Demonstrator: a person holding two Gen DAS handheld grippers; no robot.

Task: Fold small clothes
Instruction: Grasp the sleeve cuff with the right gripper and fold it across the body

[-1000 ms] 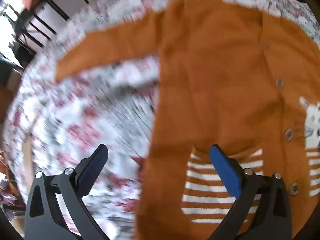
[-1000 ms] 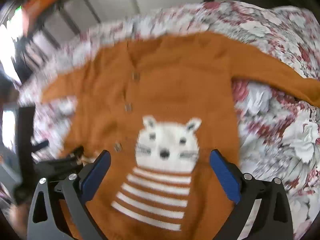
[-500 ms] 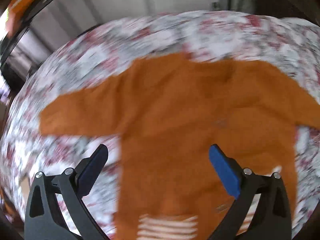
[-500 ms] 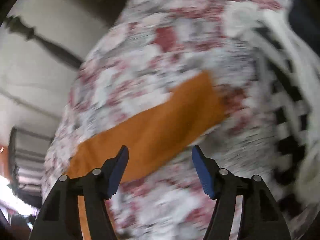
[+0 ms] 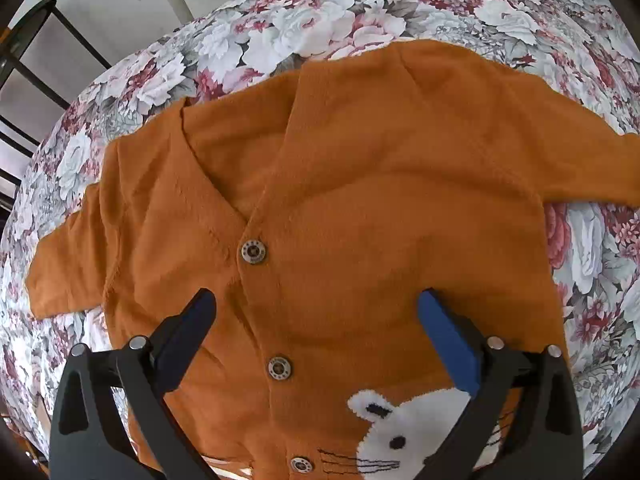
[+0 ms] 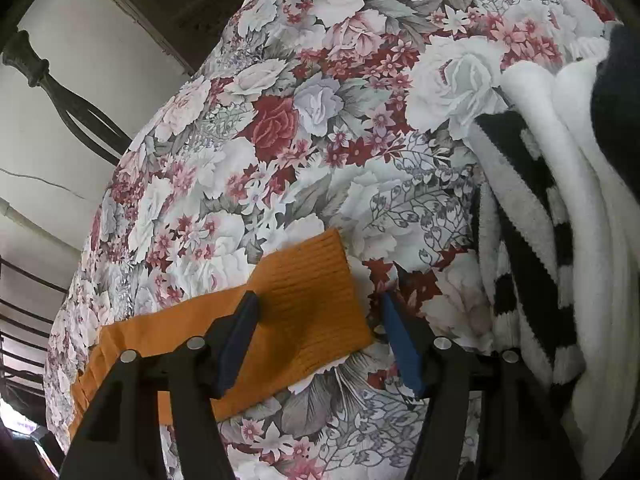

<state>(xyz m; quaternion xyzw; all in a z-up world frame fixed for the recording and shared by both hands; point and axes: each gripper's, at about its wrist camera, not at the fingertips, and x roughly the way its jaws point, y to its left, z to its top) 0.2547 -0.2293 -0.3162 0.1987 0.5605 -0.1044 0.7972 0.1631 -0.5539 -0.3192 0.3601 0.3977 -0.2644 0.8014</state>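
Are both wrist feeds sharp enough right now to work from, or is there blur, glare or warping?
Left wrist: sharp, evenly lit, orange cardigan bulged by fisheye. Right wrist: sharp, sleeve cuff clear between the closing fingers, soft shadow on it, edges warped and dark.

Orange cardigan (image 5: 360,208): soft matt fuzzy knit w/ ribbed cuff (image 6: 316,300) & shiny metal snaps (image 5: 252,251); floral sheet (image 6: 320,120) smooth matt woven cloth; black-white garment (image 6: 532,248) fluffy fleece; gripper pads (image 5: 448,340) matt blue rubber/plastic.
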